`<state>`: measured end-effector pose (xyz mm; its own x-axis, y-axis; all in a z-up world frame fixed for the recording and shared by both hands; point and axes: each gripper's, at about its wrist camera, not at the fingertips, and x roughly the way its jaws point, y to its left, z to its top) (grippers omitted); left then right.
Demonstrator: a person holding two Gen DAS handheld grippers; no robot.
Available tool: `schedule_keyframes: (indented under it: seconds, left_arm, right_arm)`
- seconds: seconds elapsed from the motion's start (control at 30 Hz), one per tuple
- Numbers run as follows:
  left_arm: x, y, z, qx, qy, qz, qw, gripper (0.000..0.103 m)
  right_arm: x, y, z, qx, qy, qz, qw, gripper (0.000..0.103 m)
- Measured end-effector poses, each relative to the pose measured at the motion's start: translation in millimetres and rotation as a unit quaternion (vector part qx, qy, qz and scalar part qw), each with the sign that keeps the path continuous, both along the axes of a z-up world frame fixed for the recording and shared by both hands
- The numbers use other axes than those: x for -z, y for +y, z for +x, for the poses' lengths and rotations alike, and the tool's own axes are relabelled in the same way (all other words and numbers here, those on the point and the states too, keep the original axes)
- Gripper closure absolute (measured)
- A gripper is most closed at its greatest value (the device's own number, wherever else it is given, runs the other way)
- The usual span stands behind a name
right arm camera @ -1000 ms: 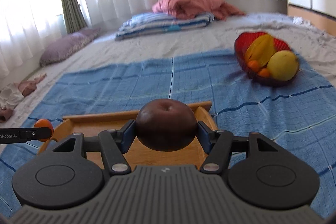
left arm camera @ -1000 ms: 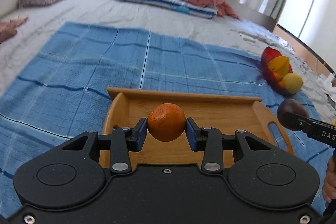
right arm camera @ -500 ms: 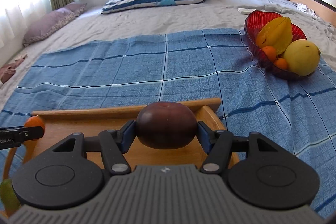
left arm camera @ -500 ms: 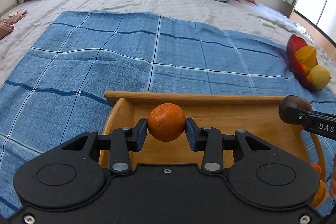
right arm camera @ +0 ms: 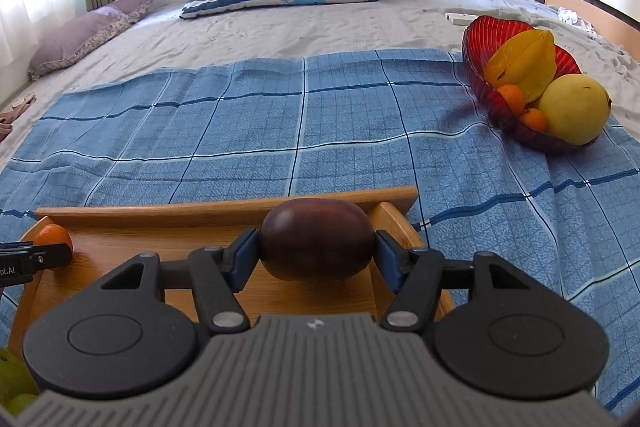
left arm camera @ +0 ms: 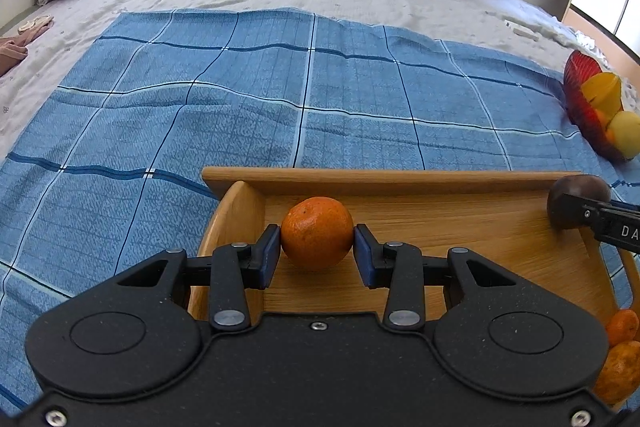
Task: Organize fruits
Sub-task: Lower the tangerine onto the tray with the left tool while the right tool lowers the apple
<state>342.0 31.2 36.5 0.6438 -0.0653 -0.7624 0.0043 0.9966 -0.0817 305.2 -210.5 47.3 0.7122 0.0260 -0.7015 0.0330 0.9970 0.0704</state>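
My left gripper (left arm camera: 317,251) is shut on an orange (left arm camera: 317,231) low over the left end of a wooden tray (left arm camera: 392,175). My right gripper (right arm camera: 317,254) is shut on a dark purple round fruit (right arm camera: 318,243) low over the tray's right end (right arm camera: 224,207). Each gripper shows in the other's view: the purple fruit (left arm camera: 576,201) at the right, the orange (right arm camera: 53,237) at the left. Two more oranges (left arm camera: 619,355) lie at the tray's near right.
A red glass bowl (right arm camera: 478,39) with a star fruit, small oranges and a yellow-green fruit sits on the blue checked cloth (right arm camera: 280,131) to the right. Green fruit (right arm camera: 12,379) shows at the lower left. Pillows and a pink blanket lie at the bed's far end.
Both grippers have tilted down and come lower over the tray, still holding their fruits. The tray and cloth now fill more of each view.
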Motion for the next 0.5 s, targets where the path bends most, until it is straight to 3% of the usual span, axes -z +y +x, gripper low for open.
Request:
schedule_keyframes:
  seconds: [0.13,0.2,0.33,0.5]
  left_arm:
    - [0,-1,0,0.001,0.001,0.002,1.0000,0.065]
    - [-1,0,0,0.000,0.004,-0.002,1.0000,0.062]
    - [-2,2,-6,0.001,0.002,-0.003,1.0000,0.040]
    - [-8,5,-19,0.010,-0.009,-0.014,0.9998,0.023]
  right_arm:
    - [-1,2,2,0.000,0.007,-0.004,1.000,0.034]
    - [-2,2,2,0.003,0.010,-0.003,1.000,0.025]
    - [-3,0,-2,-0.004,0.012,0.000,1.000,0.017]
    - [-3,-5,-14,-0.006,0.016,0.011,1.000,0.013]
